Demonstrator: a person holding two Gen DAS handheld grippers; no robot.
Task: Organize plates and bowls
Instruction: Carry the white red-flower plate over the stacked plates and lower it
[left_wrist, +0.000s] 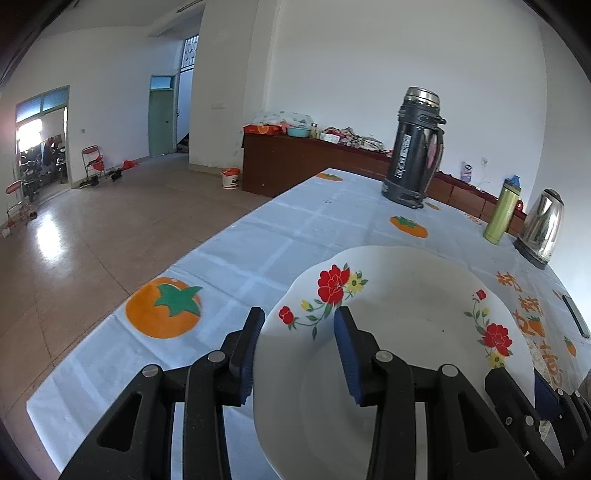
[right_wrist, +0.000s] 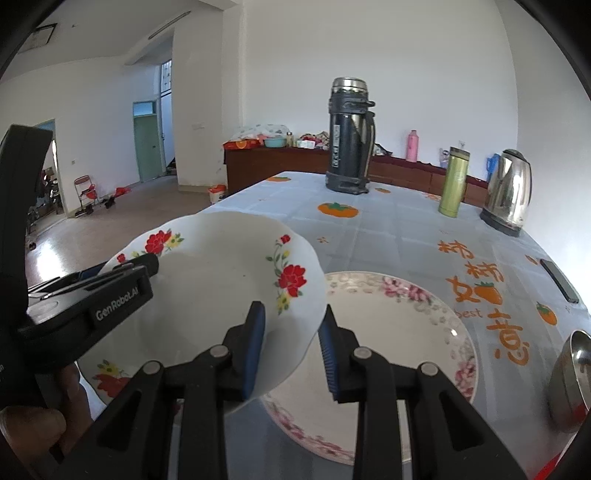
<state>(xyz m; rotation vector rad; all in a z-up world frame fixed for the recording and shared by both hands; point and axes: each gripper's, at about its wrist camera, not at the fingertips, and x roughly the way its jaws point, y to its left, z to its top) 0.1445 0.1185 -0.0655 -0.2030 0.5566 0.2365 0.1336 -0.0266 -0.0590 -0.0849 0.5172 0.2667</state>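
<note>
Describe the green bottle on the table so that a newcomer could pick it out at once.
Look to the far side of the table with the persimmon-print cloth. Three tall vessels stand there in a row: a dark thermos, a steel kettle, and between them the green bottle. It is the slim, straight-sided one, yellow-green, without handle or spout.

A home's main room: a persimmon-print tablecloth (left_wrist: 258, 236), electric kettle (right_wrist: 509, 192), thermos (right_wrist: 350, 136) and cluttered sideboard (left_wrist: 314, 162).

Flowered plate (right_wrist: 221, 280) above tablecloth (right_wrist: 388, 229), left of rimmed plate (right_wrist: 399, 332); flask (right_wrist: 349, 136) behind.
</note>
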